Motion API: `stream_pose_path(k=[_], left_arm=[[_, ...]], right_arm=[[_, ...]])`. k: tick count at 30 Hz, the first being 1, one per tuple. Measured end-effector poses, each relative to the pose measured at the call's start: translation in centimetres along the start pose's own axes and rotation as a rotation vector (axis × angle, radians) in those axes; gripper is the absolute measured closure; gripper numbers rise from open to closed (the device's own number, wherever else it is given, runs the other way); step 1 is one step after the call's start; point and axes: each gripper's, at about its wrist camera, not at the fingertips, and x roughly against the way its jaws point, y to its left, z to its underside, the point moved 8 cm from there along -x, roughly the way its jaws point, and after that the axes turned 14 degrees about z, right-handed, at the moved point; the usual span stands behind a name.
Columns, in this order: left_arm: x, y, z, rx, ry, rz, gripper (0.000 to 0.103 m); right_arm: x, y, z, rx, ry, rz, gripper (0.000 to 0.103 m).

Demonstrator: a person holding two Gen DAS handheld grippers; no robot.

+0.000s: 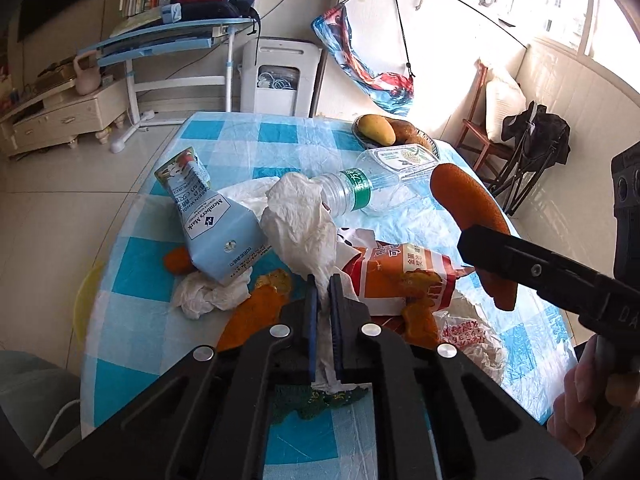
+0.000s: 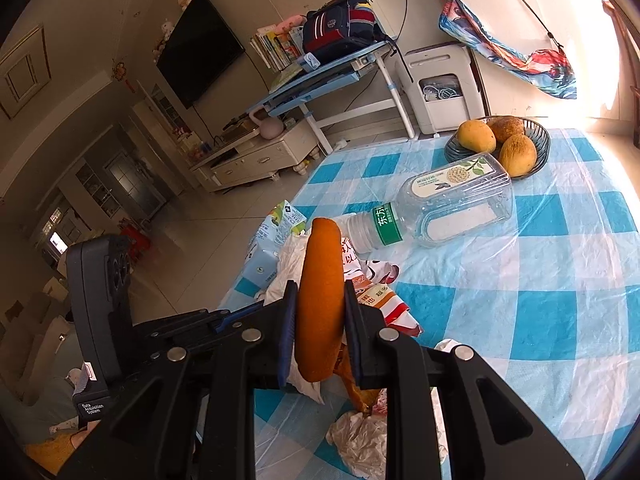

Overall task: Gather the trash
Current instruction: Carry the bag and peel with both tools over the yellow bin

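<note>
Left gripper (image 1: 323, 286) pinched nearly closed on a white crumpled tissue (image 1: 298, 220); the tissue runs between the blue pads and bunches up just beyond the tips. Right gripper (image 2: 320, 300) clamped on a long orange peel (image 2: 320, 292), which sticks out well past the fingertips. Beyond the left tips: light-blue milk carton (image 1: 212, 224) to their left, clear plastic bottle (image 1: 352, 190) farther ahead, orange snack wrapper (image 1: 404, 276) just right, all on the blue-checked tablecloth (image 1: 160, 320).
</note>
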Motion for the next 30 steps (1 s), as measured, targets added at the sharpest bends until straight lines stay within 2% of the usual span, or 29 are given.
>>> stream_pose_path(k=[5, 9, 12, 16, 19, 23, 27, 30], left_arm=[[4.1, 0.6, -1.0, -0.007, -0.085, 0.022, 0.098], [10.0, 3.4, -3.1, -0.026, -0.174, -0.064, 0.098], [13.8, 8.1, -4.7, 0.030, -0.217, -0.162, 0.098], [17.6, 14.8, -5.9, 0.135, -0.242, -0.257, 0.098], [18.0, 19.6, -5.4, 0.221, -0.217, -0.299, 0.098], [16.7, 24.3, -3.4, 0.370, -0.183, -0.286, 0.098], [17.0, 25.8, -2.8, 0.388, -0.206, -0.337, 0.098], [17.0, 27.0, -2.6, 0.426, -0.212, -0.341, 0.098]], right_arm=[[1.1, 2.3, 0.0, 0.089, -0.058, 0.009, 0.080], [1.6, 6.3, 0.1, 0.192, -0.086, -0.026, 0.080], [0.7, 9.8, 0.4, 0.248, -0.075, -0.072, 0.080], [-2.2, 14.8, 0.3, 0.261, -0.050, -0.139, 0.080], [-4.9, 18.7, 0.3, 0.284, -0.027, -0.174, 0.080], [-9.4, 22.1, 0.0, 0.299, 0.019, -0.181, 0.080], [-13.8, 23.7, -0.6, 0.293, 0.068, -0.170, 0.080], [-16.7, 24.5, -0.9, 0.302, 0.099, -0.149, 0.076]])
